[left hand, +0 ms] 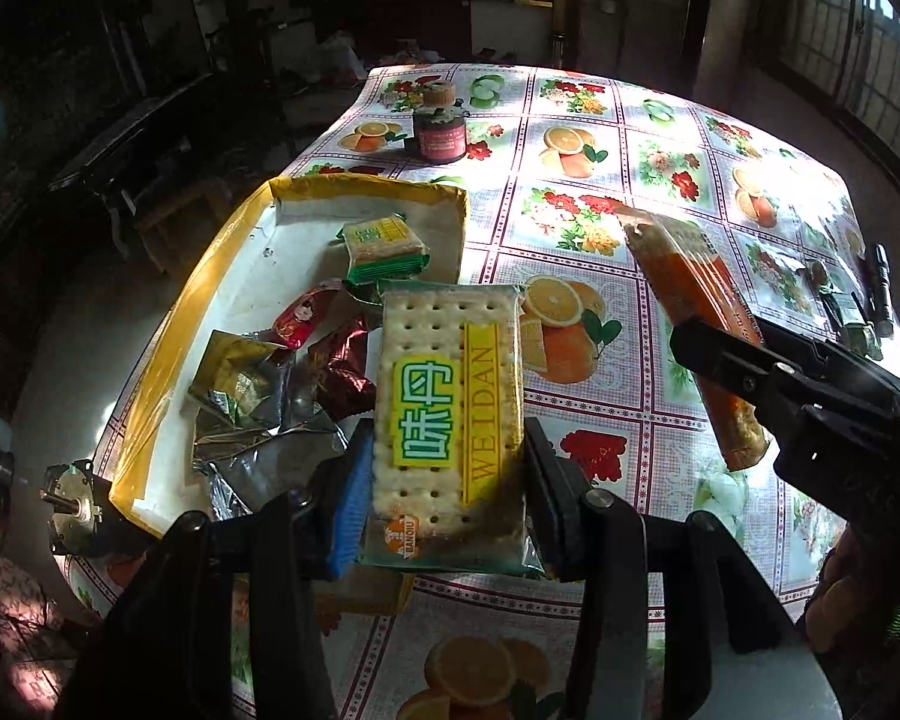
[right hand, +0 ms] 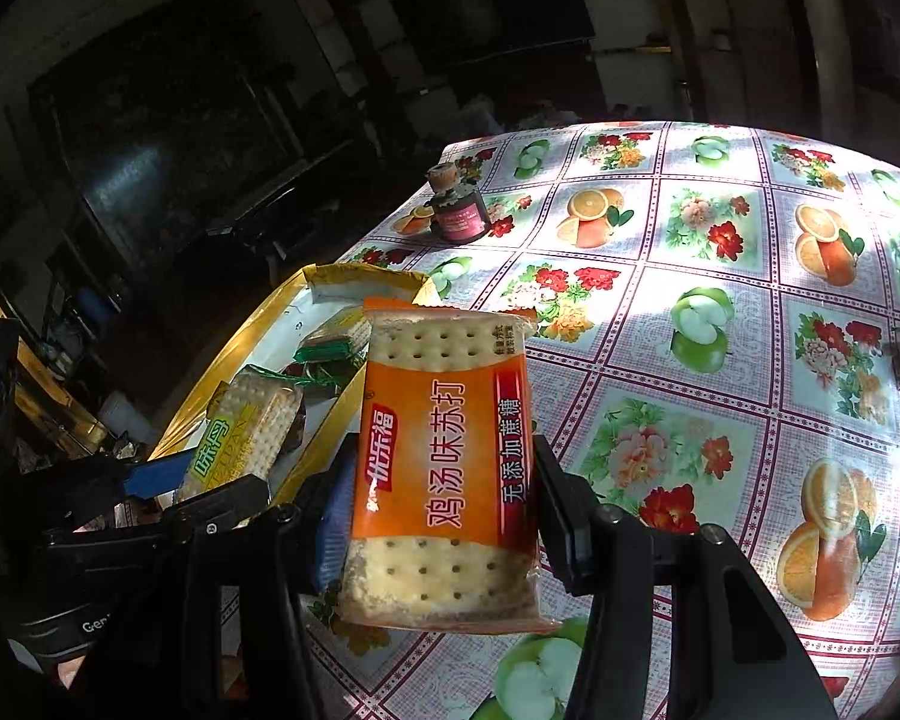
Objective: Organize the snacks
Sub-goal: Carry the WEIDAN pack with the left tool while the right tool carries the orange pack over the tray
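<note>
My left gripper [left hand: 444,468] is shut on a green and yellow cracker packet [left hand: 447,420], held above the near right corner of a white tray with a yellow rim [left hand: 234,276]. In the tray lie a smaller green cracker packet [left hand: 384,246], red sweets [left hand: 306,312] and foil wrappers [left hand: 240,384]. My right gripper [right hand: 444,492] is shut on an orange cracker packet [right hand: 444,468], held over the tablecloth just right of the tray [right hand: 324,282]. In the left wrist view the right gripper [left hand: 708,360] and its orange packet [left hand: 696,300] are at the right. In the right wrist view the left gripper [right hand: 210,480] and its packet [right hand: 246,438] are at the left.
A dark jar with a cork lid [left hand: 439,132] stands behind the tray on the fruit-patterned tablecloth [left hand: 600,150]. A small metal motor [left hand: 72,498] sits at the table's left edge. A black torch [left hand: 879,288] lies far right. Another pale packet [left hand: 366,594] lies under my left gripper.
</note>
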Demonstrator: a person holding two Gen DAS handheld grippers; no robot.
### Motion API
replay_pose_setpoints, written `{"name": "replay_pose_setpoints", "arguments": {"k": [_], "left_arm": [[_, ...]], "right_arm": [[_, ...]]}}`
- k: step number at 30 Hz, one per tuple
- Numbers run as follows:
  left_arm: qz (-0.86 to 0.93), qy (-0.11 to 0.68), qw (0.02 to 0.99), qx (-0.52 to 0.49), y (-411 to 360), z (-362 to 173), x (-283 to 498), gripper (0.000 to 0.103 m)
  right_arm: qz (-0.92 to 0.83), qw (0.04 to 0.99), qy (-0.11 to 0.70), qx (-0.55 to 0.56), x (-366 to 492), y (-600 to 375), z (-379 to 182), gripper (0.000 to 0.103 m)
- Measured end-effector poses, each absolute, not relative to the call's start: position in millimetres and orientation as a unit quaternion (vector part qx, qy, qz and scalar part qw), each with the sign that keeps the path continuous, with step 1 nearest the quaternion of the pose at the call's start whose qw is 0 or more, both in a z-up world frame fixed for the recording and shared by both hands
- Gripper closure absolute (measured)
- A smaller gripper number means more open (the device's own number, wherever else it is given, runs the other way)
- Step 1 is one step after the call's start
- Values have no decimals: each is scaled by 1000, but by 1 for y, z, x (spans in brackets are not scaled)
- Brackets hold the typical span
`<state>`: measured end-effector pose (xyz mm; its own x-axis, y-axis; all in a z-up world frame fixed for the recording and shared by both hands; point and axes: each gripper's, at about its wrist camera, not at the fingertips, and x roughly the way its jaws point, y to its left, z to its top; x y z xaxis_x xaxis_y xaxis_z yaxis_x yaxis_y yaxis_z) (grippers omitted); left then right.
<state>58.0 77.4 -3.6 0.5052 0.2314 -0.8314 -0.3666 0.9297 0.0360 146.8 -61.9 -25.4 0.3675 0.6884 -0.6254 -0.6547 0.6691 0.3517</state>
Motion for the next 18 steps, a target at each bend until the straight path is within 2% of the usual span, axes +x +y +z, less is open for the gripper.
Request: {"name": "replay_pose_setpoints", "arguments": {"k": [18], "left_arm": [[197, 453, 865, -89, 106, 2, 39, 55]], "right_arm": [[428, 815, 390, 4, 136, -30, -21, 50]]}}
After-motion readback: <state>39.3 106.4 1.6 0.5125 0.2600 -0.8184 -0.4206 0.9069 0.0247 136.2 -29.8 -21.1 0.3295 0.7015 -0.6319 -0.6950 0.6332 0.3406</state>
